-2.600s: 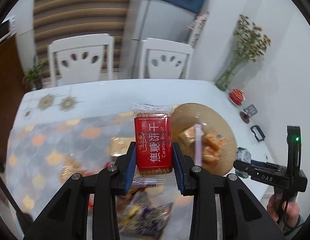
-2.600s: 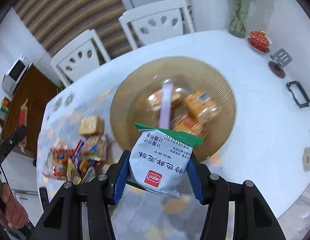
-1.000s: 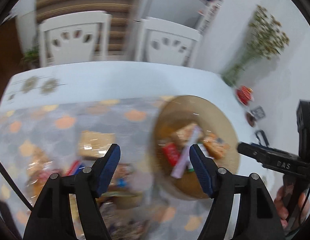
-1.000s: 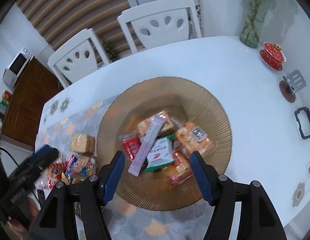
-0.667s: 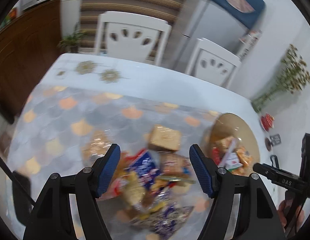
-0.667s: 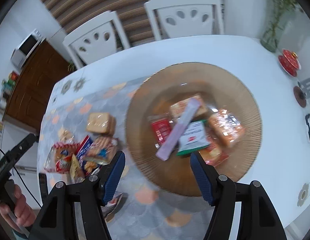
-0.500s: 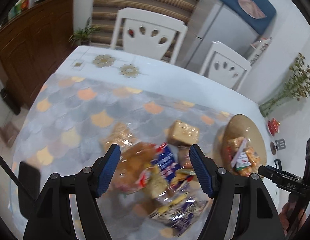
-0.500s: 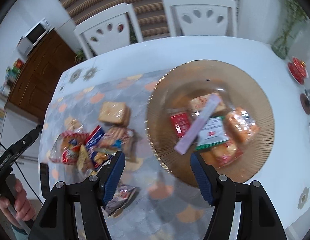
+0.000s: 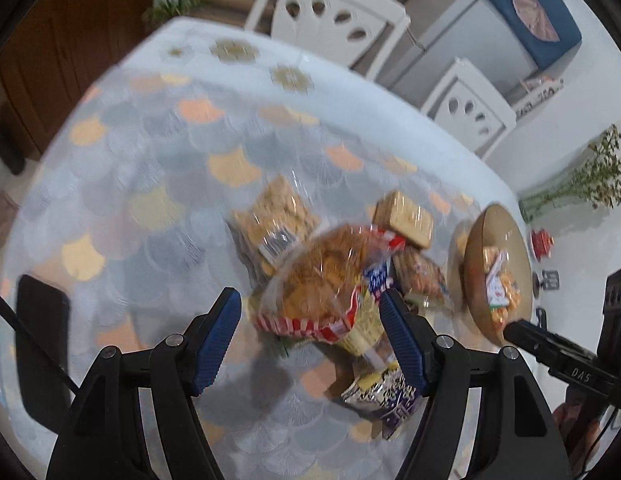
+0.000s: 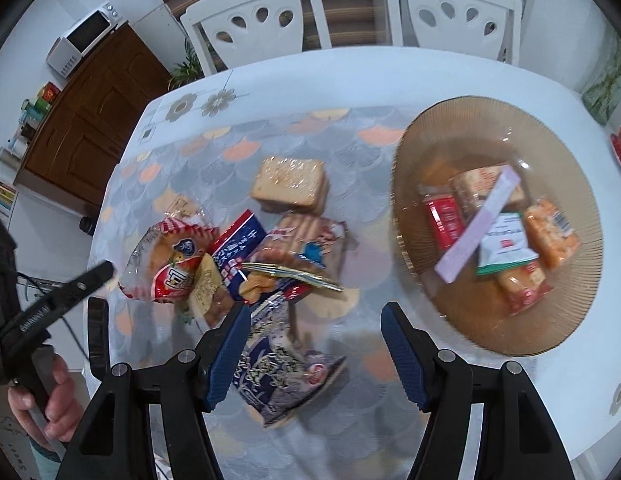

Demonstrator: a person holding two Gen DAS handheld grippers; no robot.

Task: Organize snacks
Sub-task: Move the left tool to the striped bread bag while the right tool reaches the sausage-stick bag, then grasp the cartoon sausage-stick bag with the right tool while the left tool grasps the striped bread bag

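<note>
Both my grippers are empty, jaws spread with nothing between the blue pads. My left gripper (image 9: 310,336) hangs over the loose heap of snacks on the table, above a clear bag of golden puffs with a red-and-white striped edge (image 9: 322,280). My right gripper (image 10: 314,352) hangs just beside a dark purple patterned packet (image 10: 278,364), whose print is too blurred for me to read.

The heap sits on the scalloped grey, orange and yellow table mat (image 10: 214,160). In it I can make out a blue and red wrapper with white characters (image 10: 236,250) that I cannot read, a red label on the puff bag (image 10: 172,280), and a clear-wrapped square of pale crackers (image 10: 288,184) lying just apart at the far edge. From my left camera a second clear pack of round crackers (image 9: 274,216) shows beside the puffs.

To the right stands the ribbed amber glass plate (image 10: 562,152), already holding snacks: a red biscuit packet (image 10: 442,218), a long lilac stick (image 10: 476,228) lying across the pile, a white sachet with a green edge and small red logo (image 10: 504,244), and orange-wrapped pieces (image 10: 552,236). Their lettering is too small to read.

The only text I can read is "DAS" on the other gripper's arm (image 9: 578,372).

The white table (image 10: 350,76) has two white chairs (image 10: 254,20) behind it, a brown wooden cabinet (image 10: 94,120) with a white microwave (image 10: 84,42) on the left, and a vase of dried flowers (image 9: 578,188) by the wall.
</note>
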